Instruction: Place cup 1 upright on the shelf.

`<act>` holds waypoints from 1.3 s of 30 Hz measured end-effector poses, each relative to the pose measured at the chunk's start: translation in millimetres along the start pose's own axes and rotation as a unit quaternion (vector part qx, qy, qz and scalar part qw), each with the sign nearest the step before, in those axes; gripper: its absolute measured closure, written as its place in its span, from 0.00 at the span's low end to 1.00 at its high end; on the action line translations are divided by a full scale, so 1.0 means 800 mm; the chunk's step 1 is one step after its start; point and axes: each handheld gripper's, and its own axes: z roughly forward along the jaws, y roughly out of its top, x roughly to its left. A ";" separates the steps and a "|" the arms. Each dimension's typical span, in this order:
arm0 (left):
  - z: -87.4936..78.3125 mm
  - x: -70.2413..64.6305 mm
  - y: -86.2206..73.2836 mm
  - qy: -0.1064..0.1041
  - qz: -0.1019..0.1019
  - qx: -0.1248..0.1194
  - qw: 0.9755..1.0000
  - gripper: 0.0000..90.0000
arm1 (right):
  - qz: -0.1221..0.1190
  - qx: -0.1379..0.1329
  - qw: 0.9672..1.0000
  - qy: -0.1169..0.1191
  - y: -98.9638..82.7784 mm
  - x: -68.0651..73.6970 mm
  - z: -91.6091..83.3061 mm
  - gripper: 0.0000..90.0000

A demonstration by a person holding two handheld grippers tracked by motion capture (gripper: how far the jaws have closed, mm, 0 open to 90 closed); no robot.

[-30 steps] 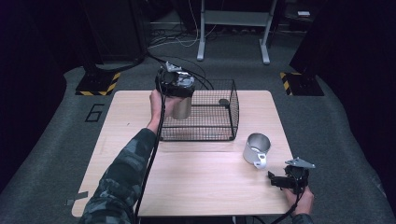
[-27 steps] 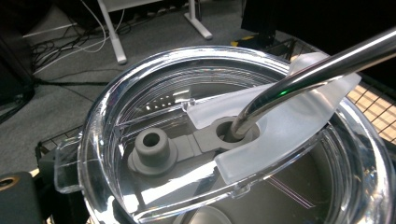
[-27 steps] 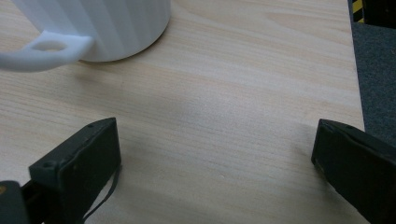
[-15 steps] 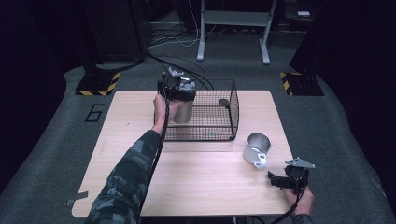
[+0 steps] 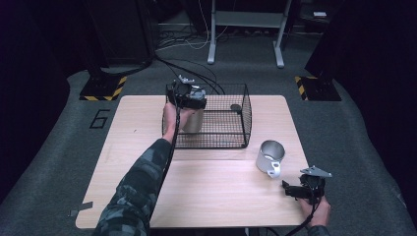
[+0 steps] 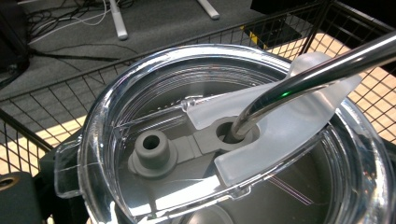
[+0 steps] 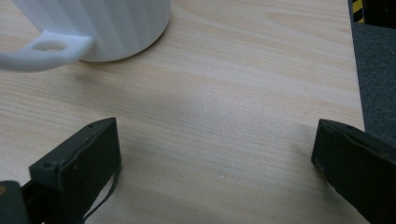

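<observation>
Biggest risk: tumbler (image 5: 192,121), carried by left gripper (image 5: 187,97) at the near-left corner of the wire basket (image 5: 231,140), clips the rim wire and tips, since it hangs w/ little clearance. Can't tell how the left jaws sit; the left gripper view is taken up by the clear lid (image 6: 140,154). Next: metal straw (image 6: 299,79) snags the mesh, prying the flap. Minor: right gripper (image 5: 290,189), jaws wide apart, rests nr table (image 5: 216,196) edge beside mug (image 5: 270,156); a bump could nudge it.
</observation>
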 end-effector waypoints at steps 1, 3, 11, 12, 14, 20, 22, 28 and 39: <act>0.000 0.000 0.000 0.000 0.000 0.000 1.000 0.04 | 0.000 0.000 1.000 0.000 0.000 0.000 0.000 0.01; 0.007 0.003 -0.009 0.004 -0.007 0.008 1.000 0.04 | 0.000 0.000 1.000 0.000 0.000 0.000 0.000 0.01; 0.013 0.007 -0.019 0.013 -0.018 0.010 1.000 0.04 | 0.000 0.000 1.000 0.000 0.000 0.000 0.000 0.01; 0.014 0.009 -0.021 0.014 -0.017 0.011 1.000 0.04 | -0.001 0.000 1.000 0.000 0.000 0.000 0.000 0.01; 0.016 0.010 -0.024 0.015 -0.018 0.012 1.000 0.04 | -0.001 -0.001 1.000 0.000 0.000 0.000 0.000 0.01; 0.022 0.011 -0.029 0.016 -0.027 0.016 0.999 0.04 | -0.002 0.000 1.000 0.000 0.000 0.000 0.000 0.01; 0.023 0.010 -0.031 0.014 -0.021 0.019 0.999 0.04 | -0.002 0.000 1.000 0.000 0.000 0.000 0.000 0.01; 0.022 0.011 -0.034 0.013 -0.030 0.016 0.999 0.04 | -0.003 -0.001 1.000 0.000 0.000 0.000 0.000 0.01; 0.009 0.011 -0.044 0.009 -0.020 0.029 0.999 0.04 | -0.002 -0.001 1.000 0.000 0.000 0.000 0.000 0.01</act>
